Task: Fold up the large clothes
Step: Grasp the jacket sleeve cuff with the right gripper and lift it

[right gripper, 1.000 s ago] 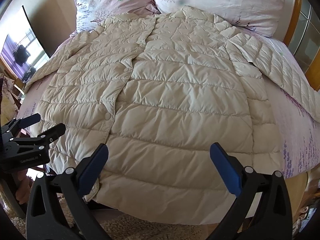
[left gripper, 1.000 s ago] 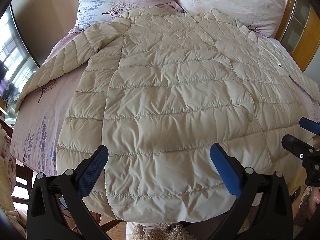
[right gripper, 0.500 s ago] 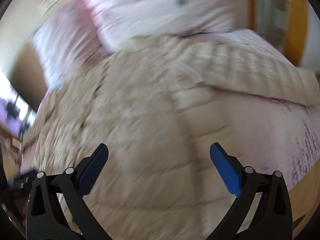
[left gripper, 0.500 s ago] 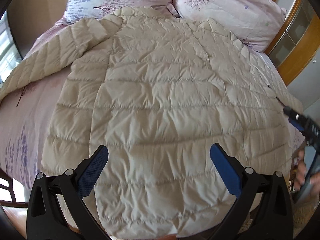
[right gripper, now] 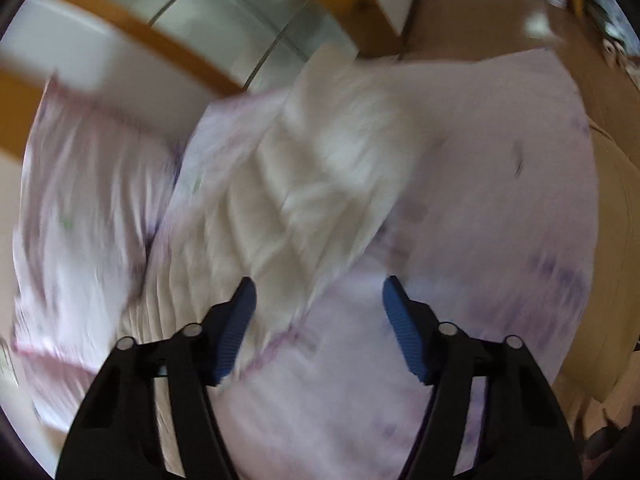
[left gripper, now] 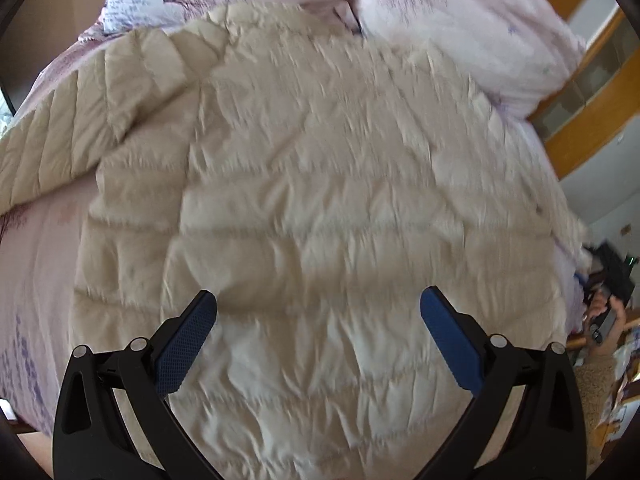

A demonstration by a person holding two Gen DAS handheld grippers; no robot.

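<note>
A cream quilted down coat [left gripper: 320, 208] lies spread flat on a bed, its left sleeve [left gripper: 60, 140] stretched out to the side. My left gripper [left gripper: 318, 312] hovers open above the coat's lower part, nothing between its blue pads. In the blurred right wrist view the coat's right sleeve [right gripper: 320, 184] lies across the pink sheet [right gripper: 500, 200]. My right gripper [right gripper: 318, 296] points at that sleeve with its jaws closing; the pads are apart and press on nothing. A hand with the right gripper [left gripper: 612, 280] shows at the far right edge of the left wrist view.
Two floral pillows [left gripper: 460, 20] sit at the head of the bed. A wooden-framed glass cabinet [left gripper: 592, 80] stands to the right of the bed, also blurred as the cabinet [right gripper: 256, 12] behind the sleeve. Brown floor [right gripper: 480, 8] lies beyond the bed's edge.
My right gripper swung and rolled from the coat's hem over to the right sleeve, and its jaws narrowed. My left gripper drifted forward over the coat's body.
</note>
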